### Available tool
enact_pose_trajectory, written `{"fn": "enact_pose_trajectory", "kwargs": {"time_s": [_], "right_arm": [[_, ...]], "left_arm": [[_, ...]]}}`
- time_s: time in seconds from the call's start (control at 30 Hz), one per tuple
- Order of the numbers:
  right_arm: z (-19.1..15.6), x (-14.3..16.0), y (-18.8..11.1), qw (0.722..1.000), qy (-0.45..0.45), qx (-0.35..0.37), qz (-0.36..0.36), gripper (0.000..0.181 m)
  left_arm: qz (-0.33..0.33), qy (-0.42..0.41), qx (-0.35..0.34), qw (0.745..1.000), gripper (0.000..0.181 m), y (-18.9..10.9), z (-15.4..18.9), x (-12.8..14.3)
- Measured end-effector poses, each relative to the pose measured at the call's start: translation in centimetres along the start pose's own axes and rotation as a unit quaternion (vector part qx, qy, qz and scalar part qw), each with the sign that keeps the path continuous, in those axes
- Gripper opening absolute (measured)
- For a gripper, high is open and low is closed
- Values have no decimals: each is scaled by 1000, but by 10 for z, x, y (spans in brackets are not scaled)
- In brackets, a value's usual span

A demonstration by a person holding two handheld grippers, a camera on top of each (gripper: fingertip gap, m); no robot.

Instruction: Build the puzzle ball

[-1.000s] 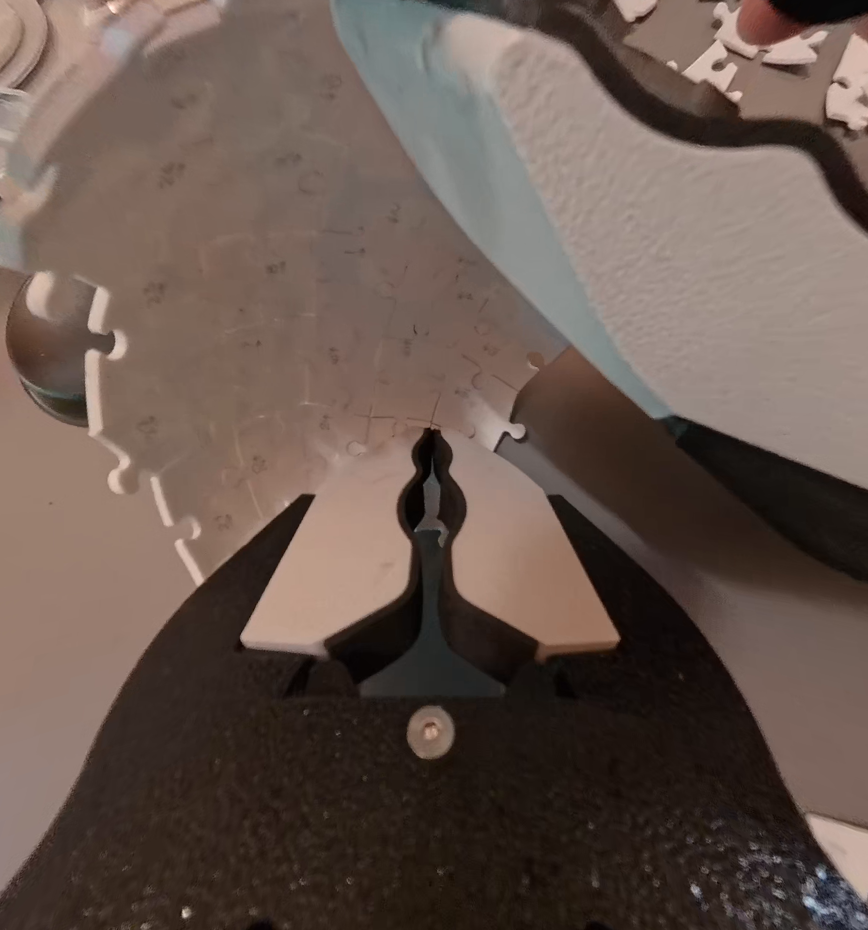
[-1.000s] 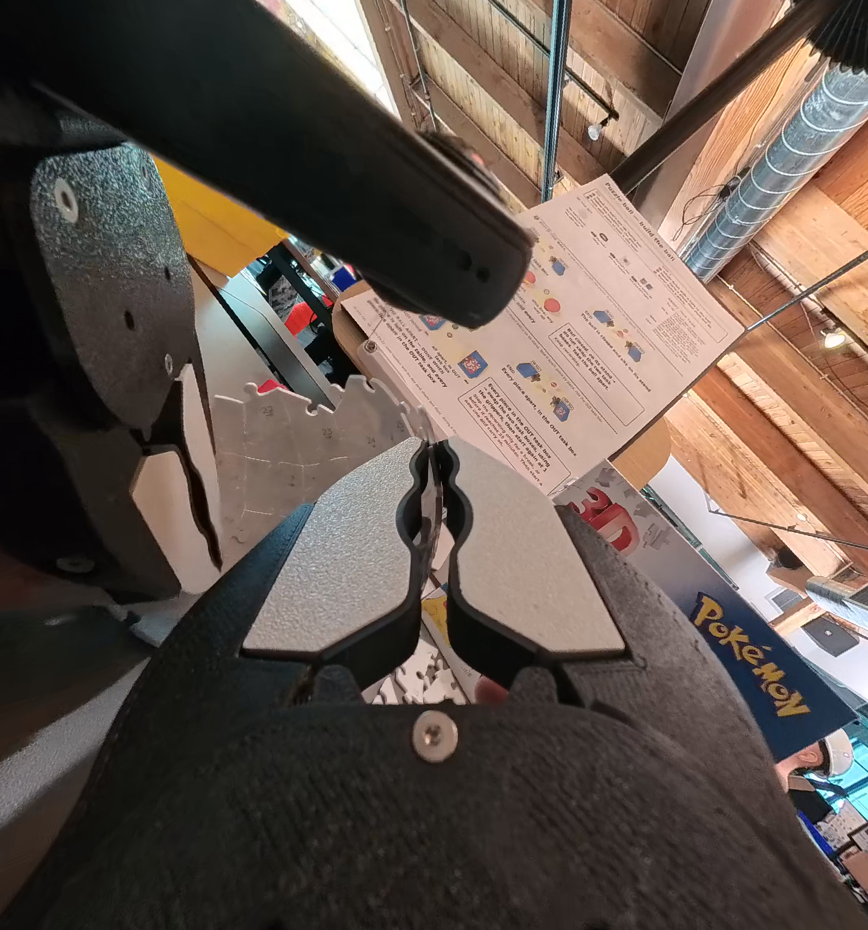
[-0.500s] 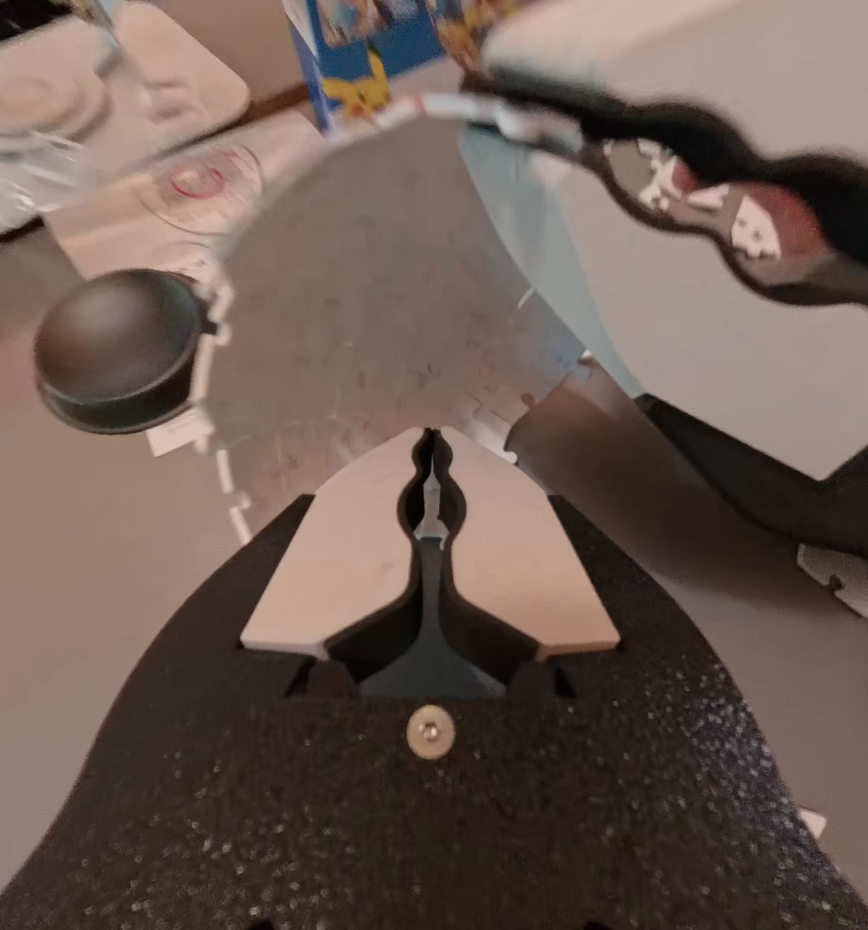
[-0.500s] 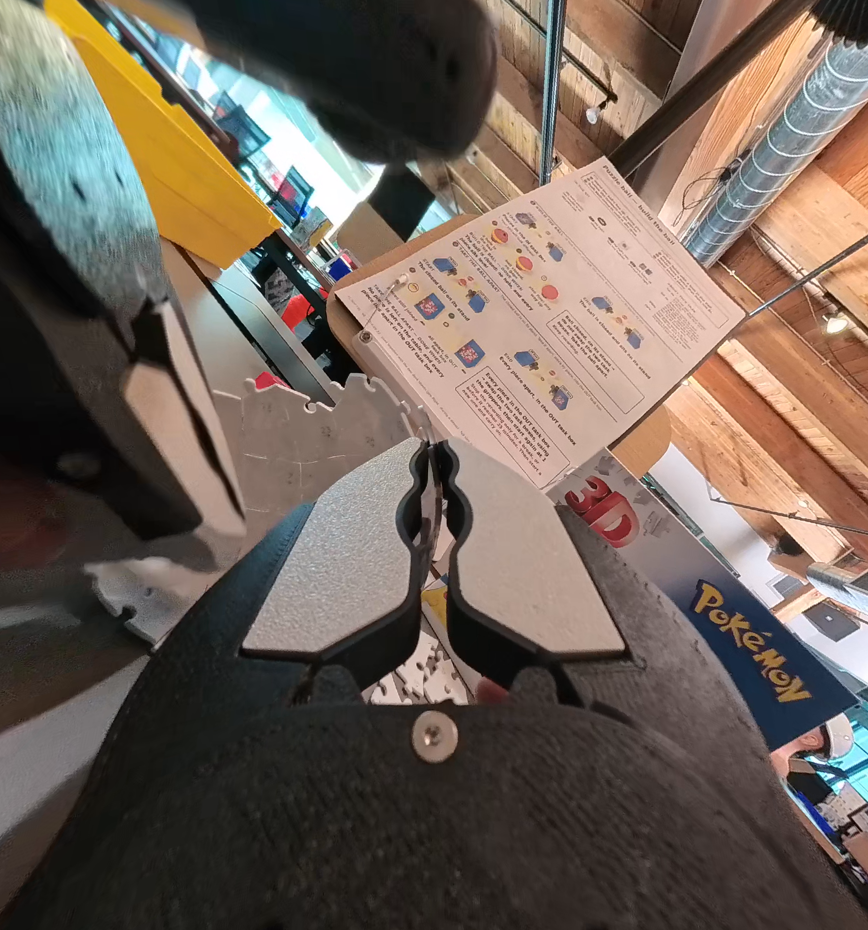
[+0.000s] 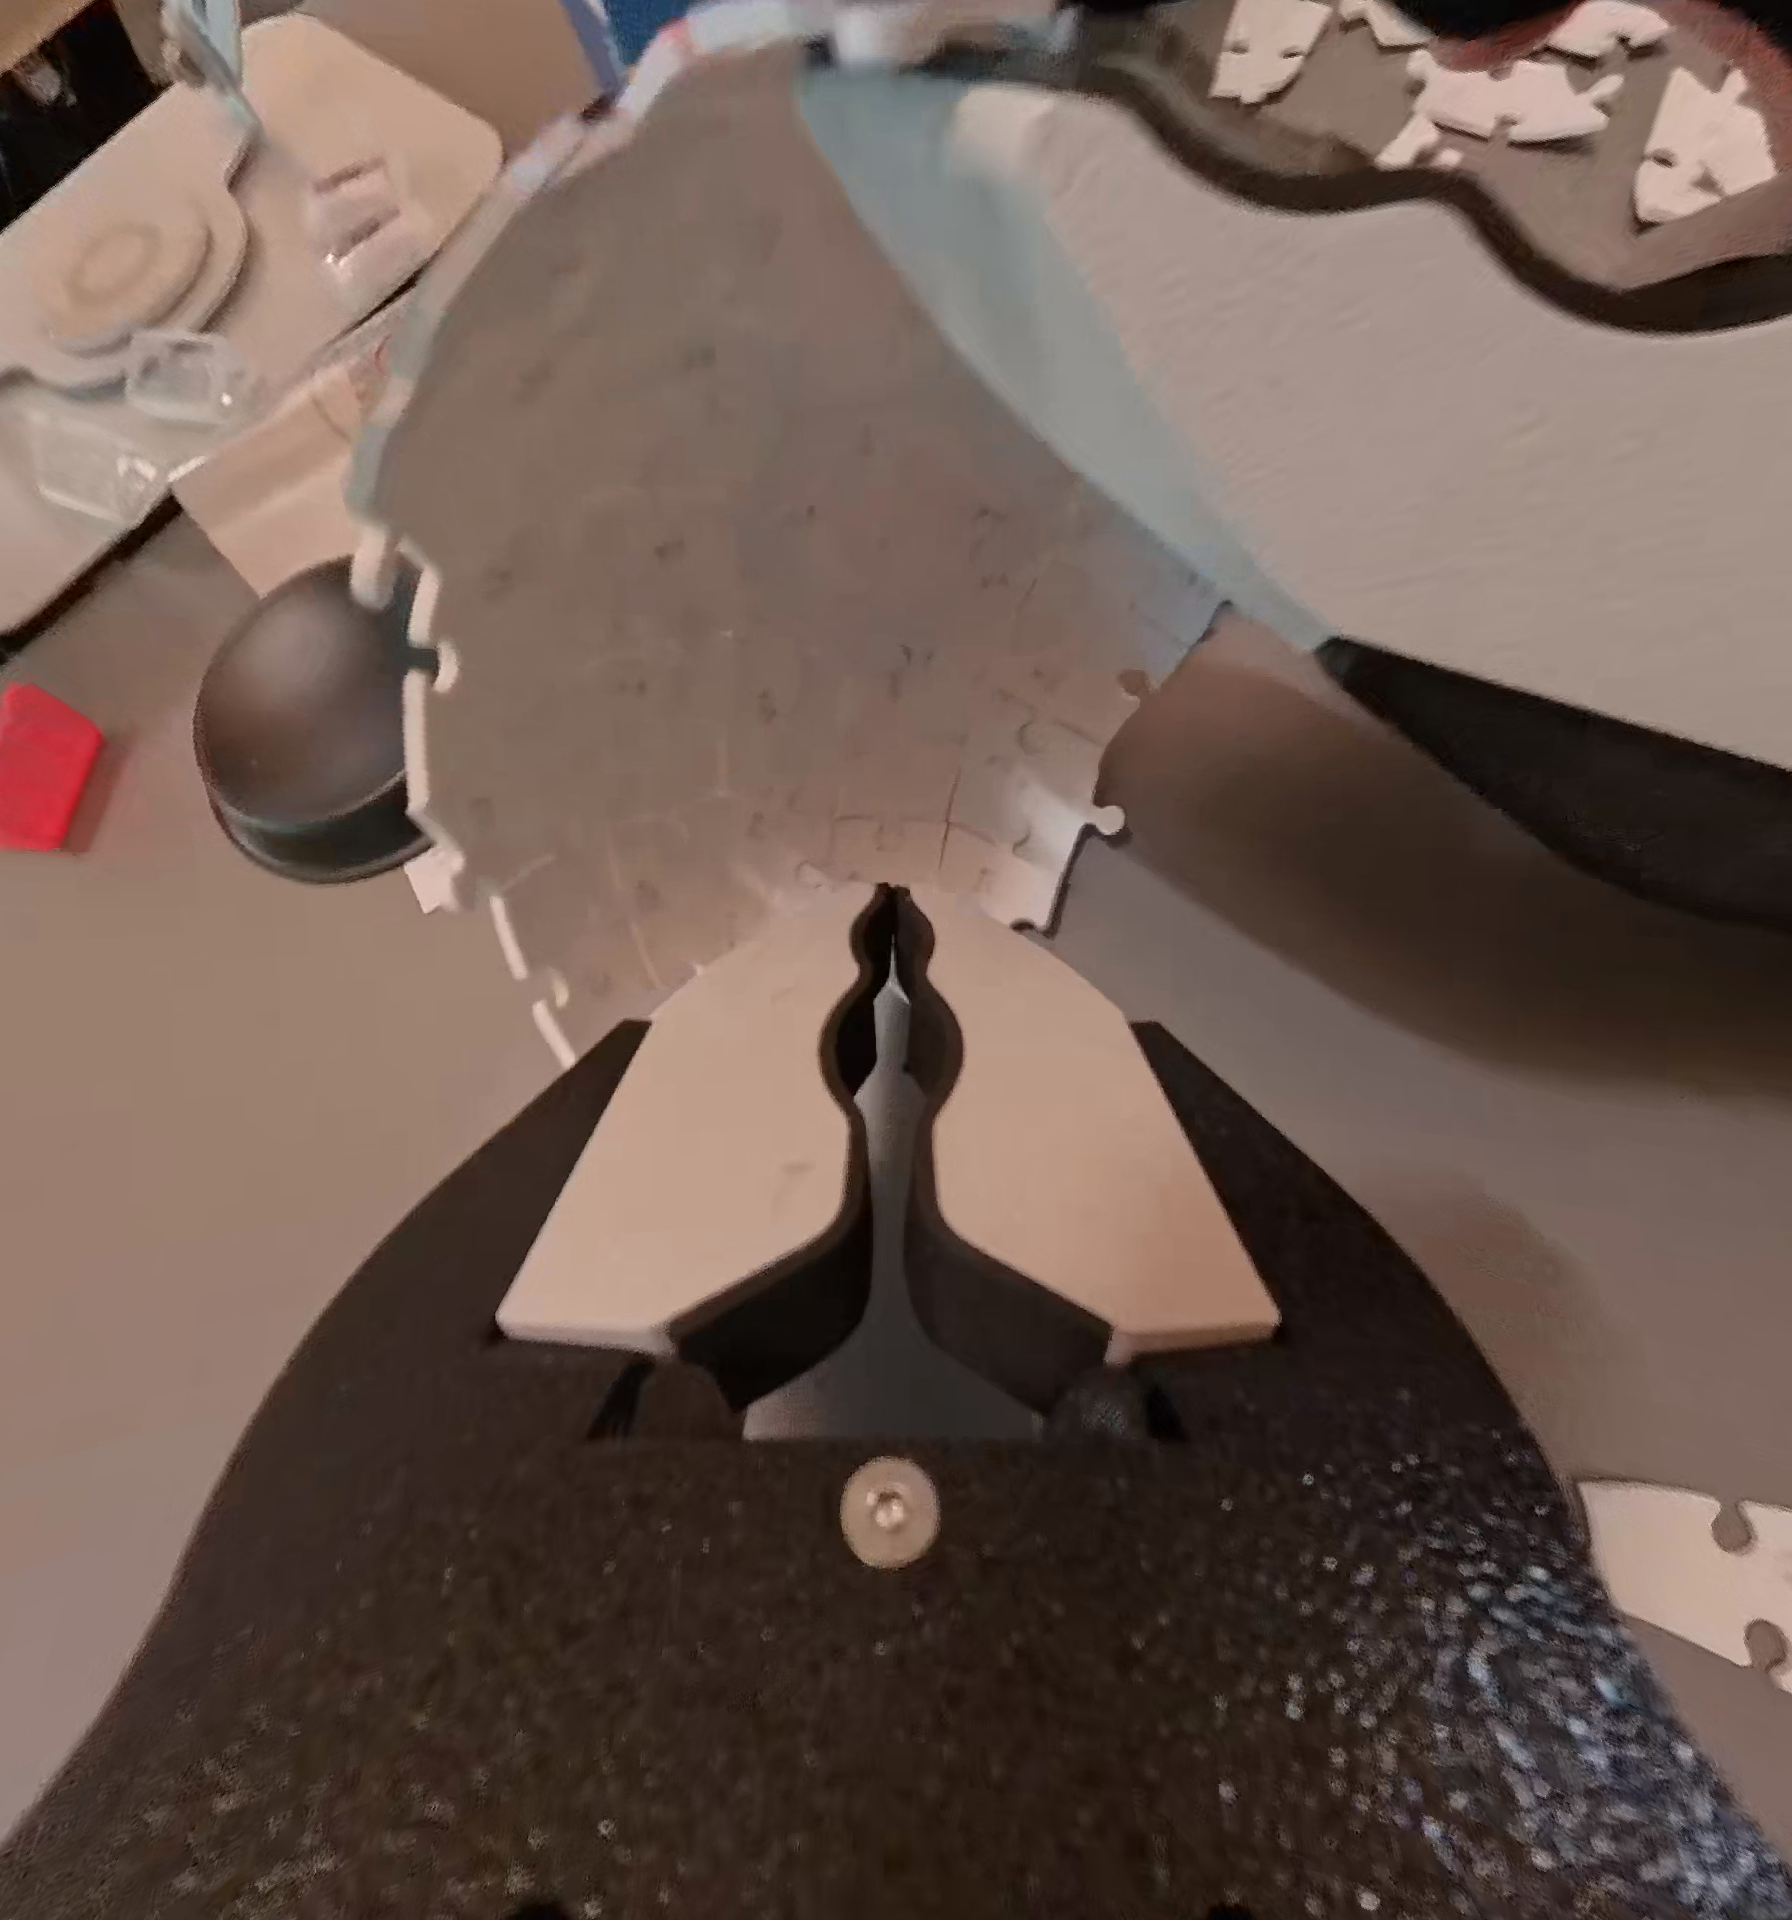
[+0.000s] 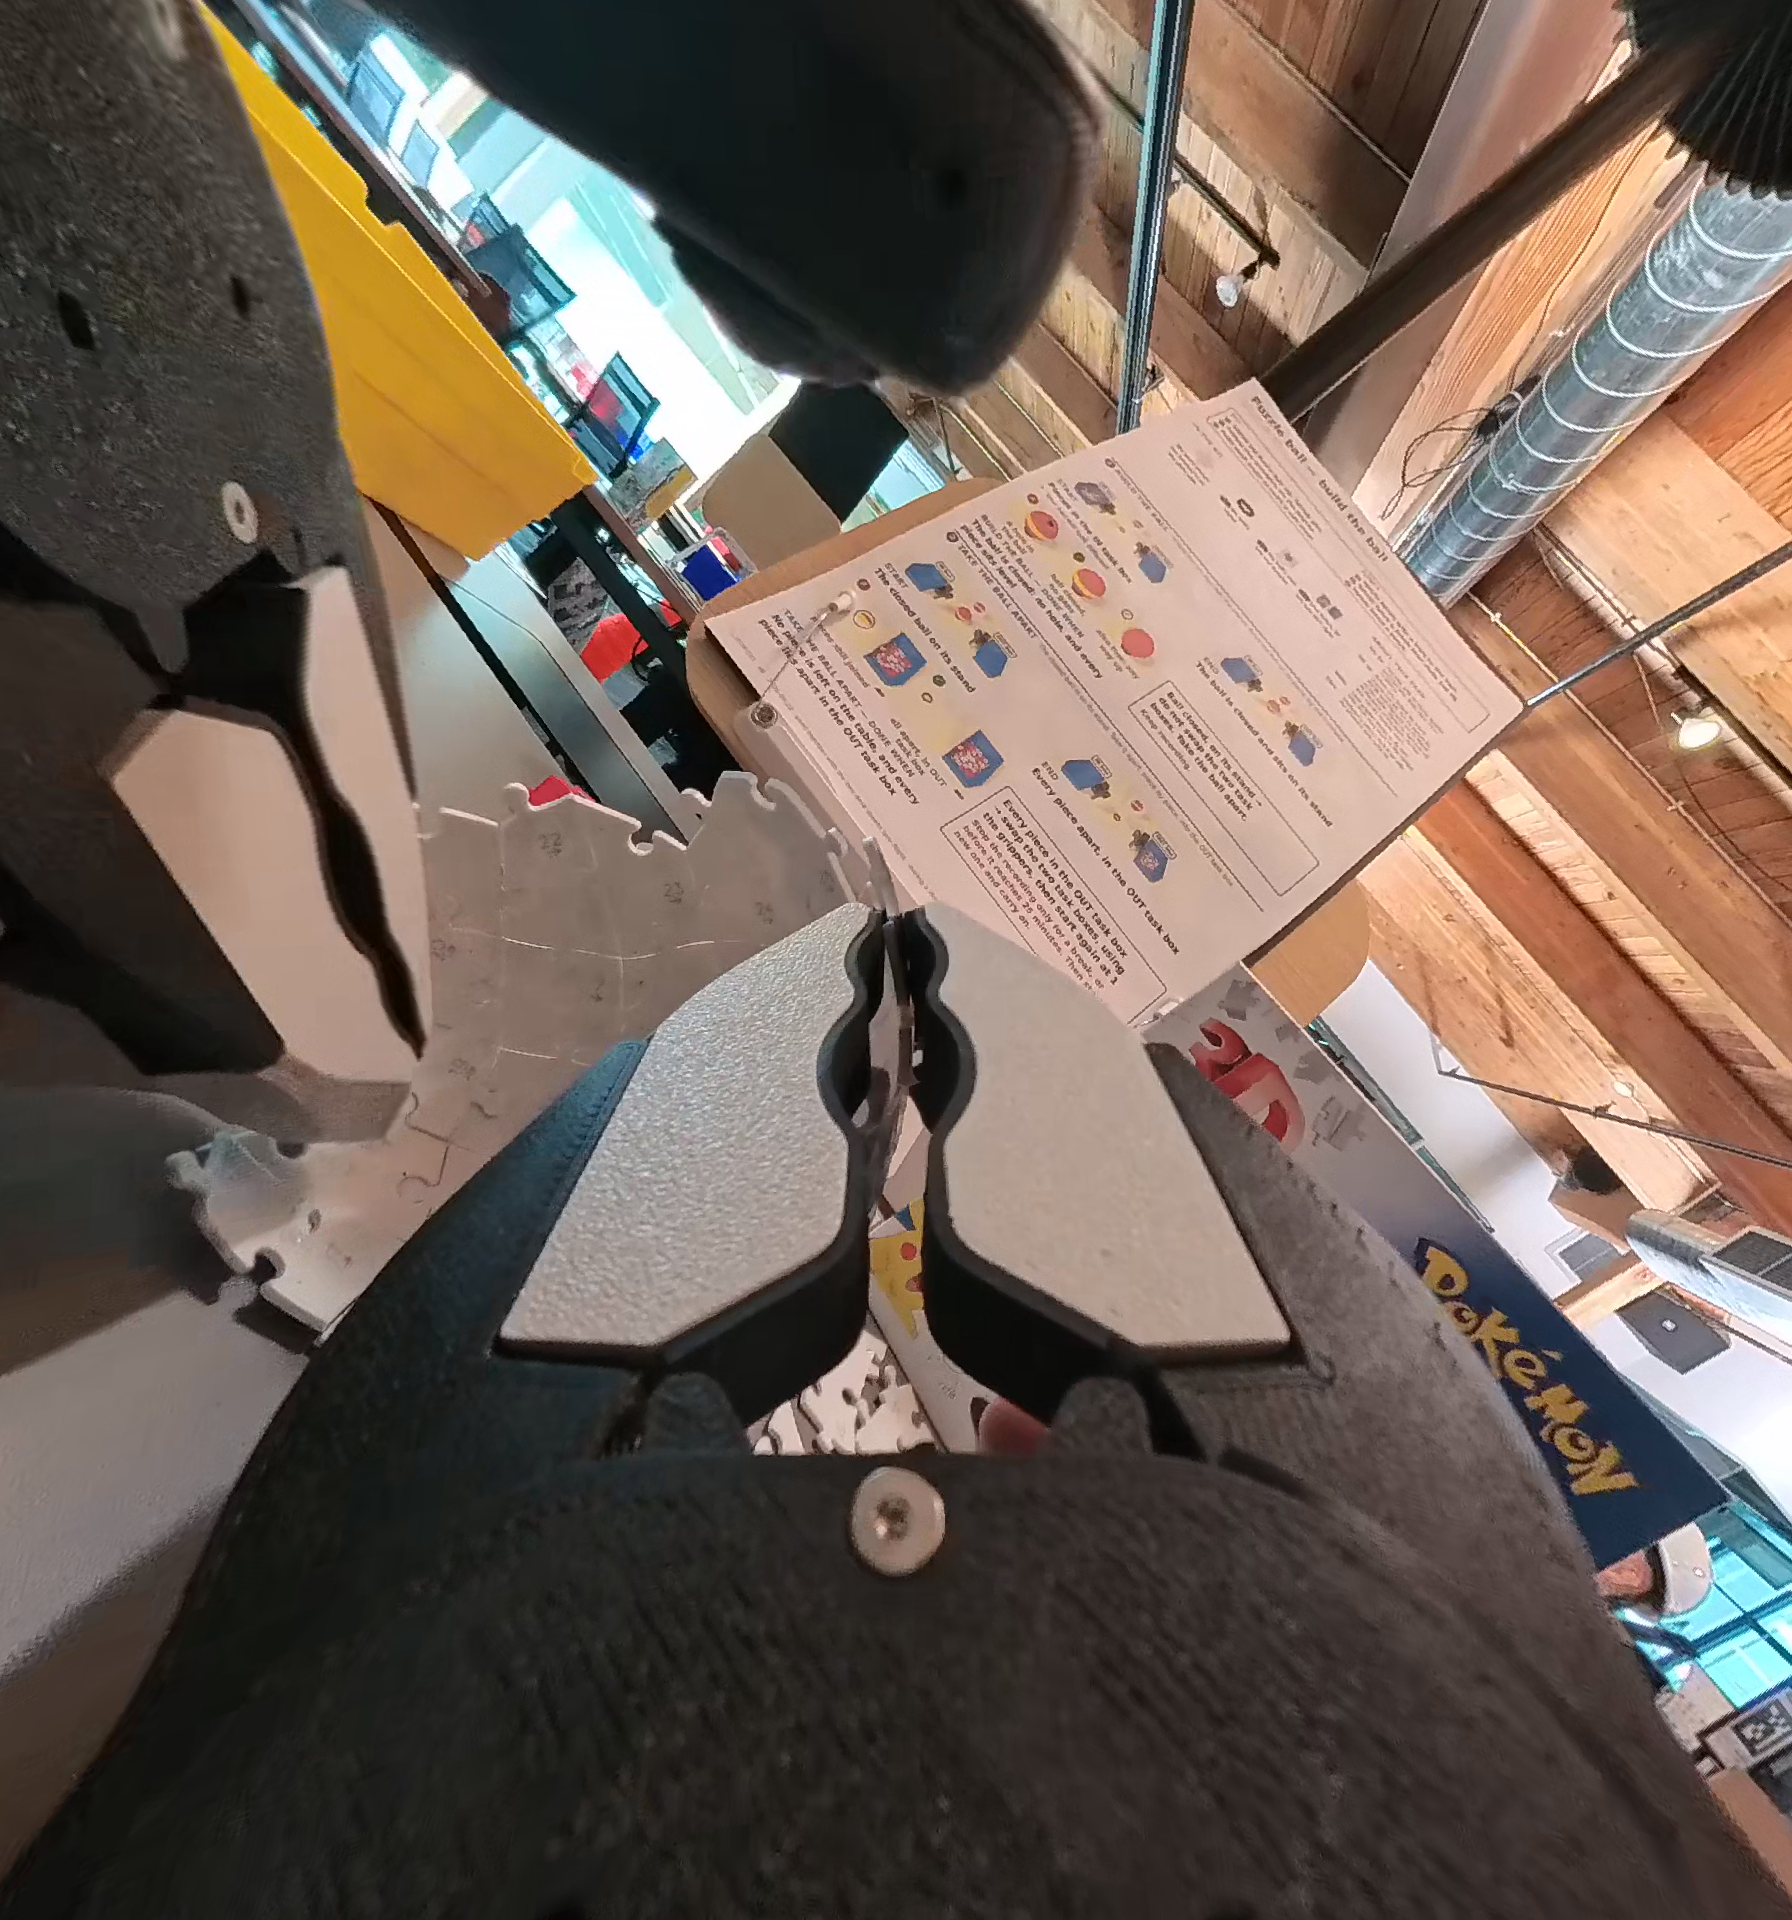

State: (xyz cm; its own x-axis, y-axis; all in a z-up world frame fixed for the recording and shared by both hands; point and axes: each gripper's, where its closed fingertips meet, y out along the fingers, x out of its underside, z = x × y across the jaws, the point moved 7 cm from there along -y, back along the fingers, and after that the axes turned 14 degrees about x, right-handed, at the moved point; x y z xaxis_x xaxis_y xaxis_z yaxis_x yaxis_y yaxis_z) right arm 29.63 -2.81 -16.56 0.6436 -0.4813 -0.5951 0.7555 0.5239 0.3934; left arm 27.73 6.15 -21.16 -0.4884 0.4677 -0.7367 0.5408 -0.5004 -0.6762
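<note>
Jaws on both grippers pinched tight on the same curved puzzle shell (image 5: 767, 540): left gripper (image 5: 890, 920) holds its lower rim, right gripper (image 6: 892, 920) clamps another edge. Shell sits lifted off the surface (image 5: 196, 1195), between the two grippers. Progress looks partial: one joined section exists, its edges jagged with open tabs, and loose pieces (image 5: 1474, 83) lie far off, plus a joined pair (image 5: 1733, 1579) near. Black dome stand (image 5: 300, 727) sits close behind the shell; room is tight there, open toward the front left.
</note>
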Motion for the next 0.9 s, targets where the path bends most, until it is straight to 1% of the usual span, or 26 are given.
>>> {"fn": "enact_pose_trajectory", "kwargs": {"time_s": [0.1, 0.27, 0.6, 0.7, 0.8, 0.9], "right_arm": [[0, -1, 0, 1000, -4, 1, 3, 4], [0, -2, -1, 1000, -7, 1, 4, 4], [-1, -3, -1, 1000, -8, 1, 6, 4], [-1, -3, -1, 1000, -9, 0, 6, 4], [-1, -3, -1, 1000, -9, 1, 6, 4], [-1, -3, -1, 1000, -8, 1, 5, 4]], "left_arm": [[-15, 18, -3, 1000, 0, 4, 0, -1], [-28, 7, 9, 1000, 0, 11, 1, 4], [-30, 14, 4, 999, 0, 13, 3, 5], [-31, 21, 4, 999, 0, 12, 4, 5], [-15, 19, -6, 1000, 0, 4, 3, 3], [-29, 18, 6, 999, 0, 0, 4, 4]]}}
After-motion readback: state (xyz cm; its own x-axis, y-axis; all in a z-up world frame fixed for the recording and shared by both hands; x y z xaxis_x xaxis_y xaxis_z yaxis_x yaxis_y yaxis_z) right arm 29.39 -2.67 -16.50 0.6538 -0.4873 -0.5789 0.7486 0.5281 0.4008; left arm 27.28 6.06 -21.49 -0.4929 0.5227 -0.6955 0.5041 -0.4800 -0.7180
